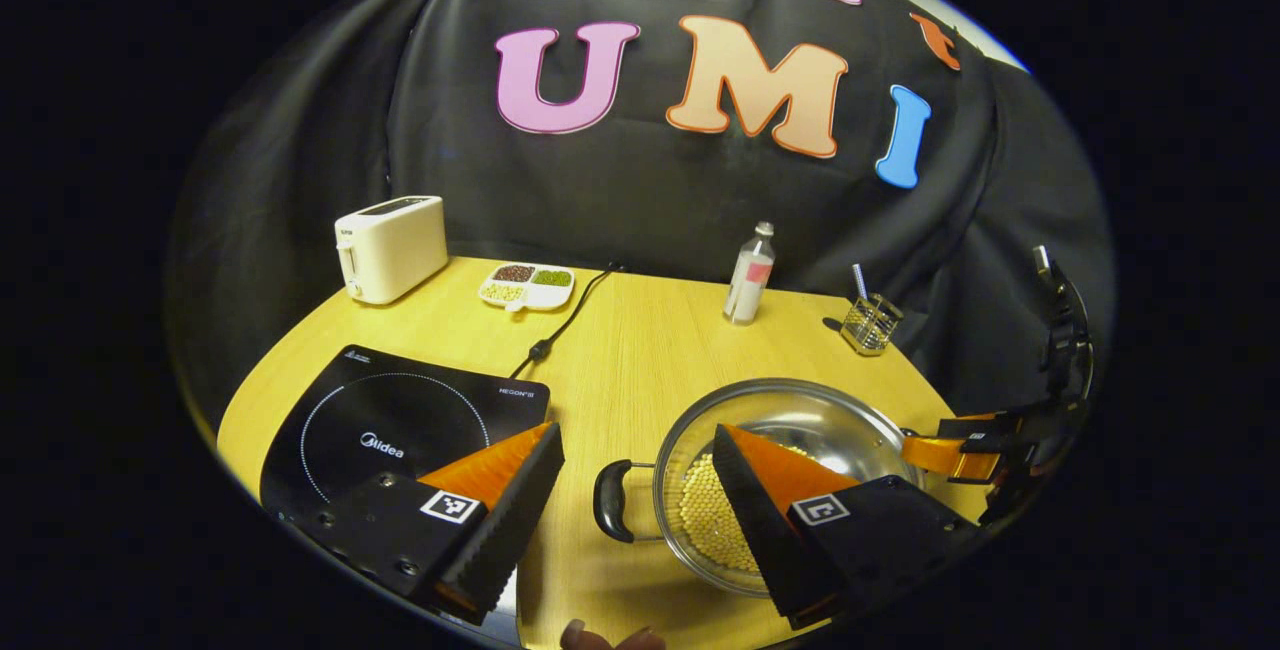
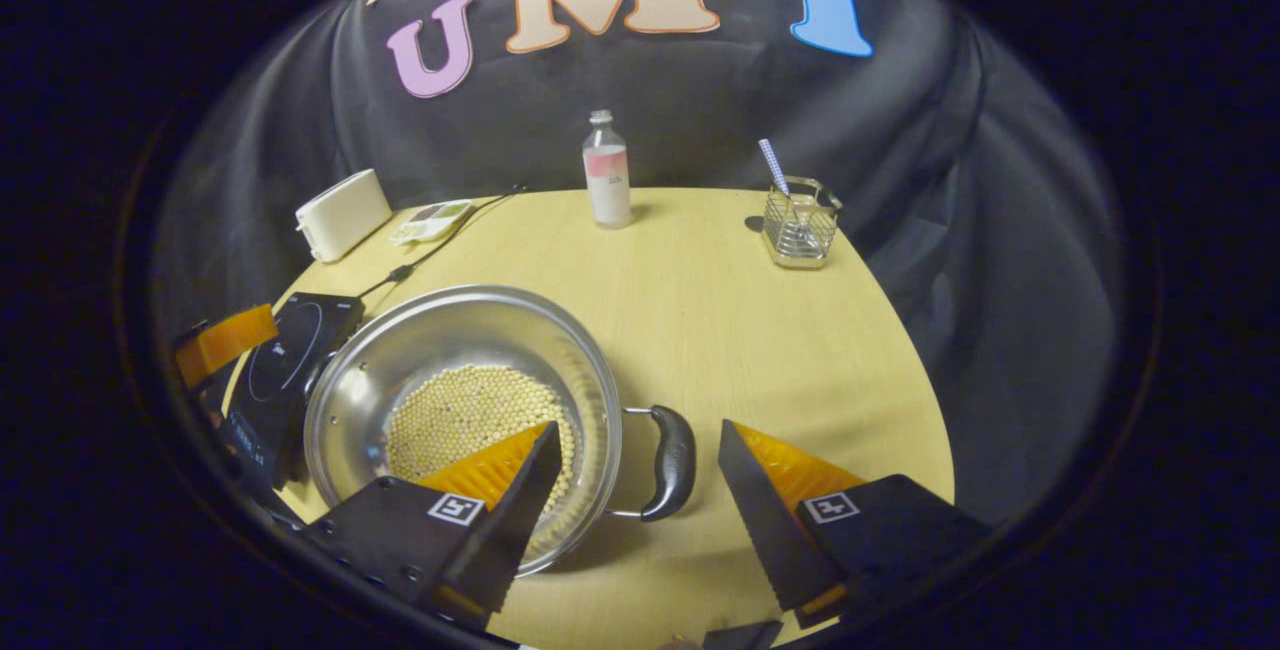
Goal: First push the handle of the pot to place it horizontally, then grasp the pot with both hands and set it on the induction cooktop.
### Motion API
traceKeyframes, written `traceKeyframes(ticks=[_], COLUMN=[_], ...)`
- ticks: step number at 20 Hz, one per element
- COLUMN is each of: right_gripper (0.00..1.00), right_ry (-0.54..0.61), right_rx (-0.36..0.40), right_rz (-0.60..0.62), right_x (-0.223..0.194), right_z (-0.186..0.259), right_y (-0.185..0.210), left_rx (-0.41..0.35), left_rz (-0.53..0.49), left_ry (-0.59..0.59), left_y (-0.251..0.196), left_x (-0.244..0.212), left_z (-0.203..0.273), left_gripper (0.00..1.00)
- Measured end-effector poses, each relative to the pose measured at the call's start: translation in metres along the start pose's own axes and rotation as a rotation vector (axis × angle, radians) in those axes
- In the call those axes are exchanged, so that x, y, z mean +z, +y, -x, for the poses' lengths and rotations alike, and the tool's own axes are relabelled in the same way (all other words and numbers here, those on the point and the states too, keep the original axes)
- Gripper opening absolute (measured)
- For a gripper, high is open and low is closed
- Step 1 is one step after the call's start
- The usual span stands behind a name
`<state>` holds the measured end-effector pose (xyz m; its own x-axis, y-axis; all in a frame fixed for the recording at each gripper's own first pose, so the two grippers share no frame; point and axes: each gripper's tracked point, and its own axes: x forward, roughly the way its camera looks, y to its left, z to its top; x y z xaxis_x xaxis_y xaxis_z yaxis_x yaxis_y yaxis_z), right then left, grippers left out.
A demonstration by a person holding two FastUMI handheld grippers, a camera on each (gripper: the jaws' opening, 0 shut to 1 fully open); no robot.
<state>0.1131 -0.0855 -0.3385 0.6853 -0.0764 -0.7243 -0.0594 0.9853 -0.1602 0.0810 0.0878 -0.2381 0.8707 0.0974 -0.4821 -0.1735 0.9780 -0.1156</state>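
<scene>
Fingers (image 2: 745,490) of both grippers apart, astride pot (image 2: 460,370) handles (image 2: 668,462).

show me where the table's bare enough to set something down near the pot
Widest bare patch: between the pot, bottle and wire holder. A narrower strip runs between cooktop and pot, crossed by the power cord farther back. Crowded by the toaster and snack tray.

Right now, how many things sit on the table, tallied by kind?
Appliances: 2, induction cooktop, toaster
Cookware: 1, pot
Dishes: 1, divided tray
Bottles: 1, bottle
Holders: 1, wire holder
Total: 6
</scene>
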Motion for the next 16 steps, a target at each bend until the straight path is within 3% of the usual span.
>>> traceKeyframes(ticks=[8,16], right_gripper=[0.99,0.98], right_ry=[0.051,0.117], right_rx=[-0.005,0.002], right_rz=[0.002,-0.007], right_x=[-0.013,-0.037], right_z=[-0.028,-0.048], right_y=[0.000,-0.001], left_rx=[-0.026,0.011], left_rz=[-0.002,0.055], left_ry=[0.090,0.188], left_y=[-0.002,0.006], left_x=[-0.031,-0.072], left_z=[-0.043,-0.058], left_gripper=[0.98,1.00])
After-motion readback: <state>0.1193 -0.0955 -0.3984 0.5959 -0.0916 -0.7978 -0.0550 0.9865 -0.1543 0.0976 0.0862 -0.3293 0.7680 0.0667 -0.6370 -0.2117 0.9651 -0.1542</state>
